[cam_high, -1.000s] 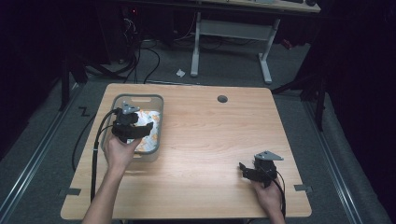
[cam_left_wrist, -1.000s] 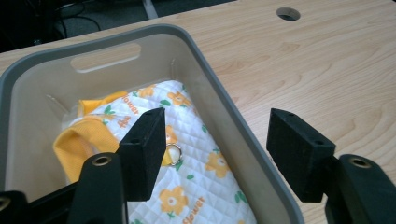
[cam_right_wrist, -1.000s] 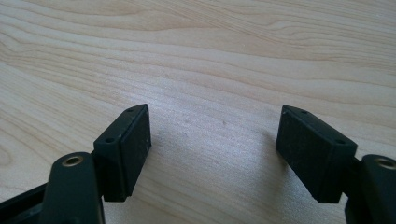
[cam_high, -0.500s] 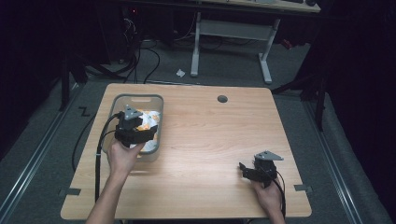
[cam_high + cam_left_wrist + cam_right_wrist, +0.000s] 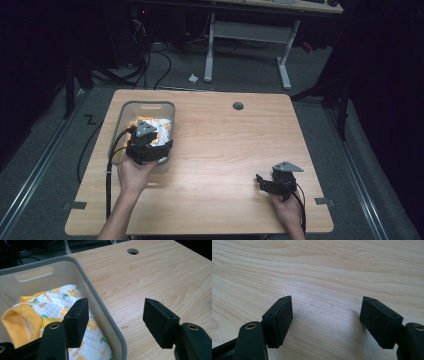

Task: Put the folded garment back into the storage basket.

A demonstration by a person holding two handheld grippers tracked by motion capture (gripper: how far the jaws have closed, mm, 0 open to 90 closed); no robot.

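Observation:
A grey plastic bin (image 5: 146,105) stands at the table's left and holds a white quilted cloth (image 5: 161,128) with an orange flower print and a yellow part. My left gripper (image 5: 152,145) hovers over the bin's front right corner. In the left gripper view its jaws stand open astride the bin's right wall (image 5: 100,307): one jaw is over the cloth (image 5: 57,300), the other over bare wood. Nothing is between the pads of the left gripper (image 5: 116,305). My right gripper (image 5: 265,184) sits low at the table's front right, open over bare wood (image 5: 325,302).
A round cable hole (image 5: 238,106) (image 5: 133,251) lies near the wooden table's far edge. The bin has a slot handle (image 5: 33,273) in its far wall. Beyond the table stand a white desk frame (image 5: 247,30) and floor cables (image 5: 150,55).
My left gripper has shifted to the right and a little toward the person, from over the bin's middle to its right wall. Its jaws stay as wide. The right gripper has not moved.

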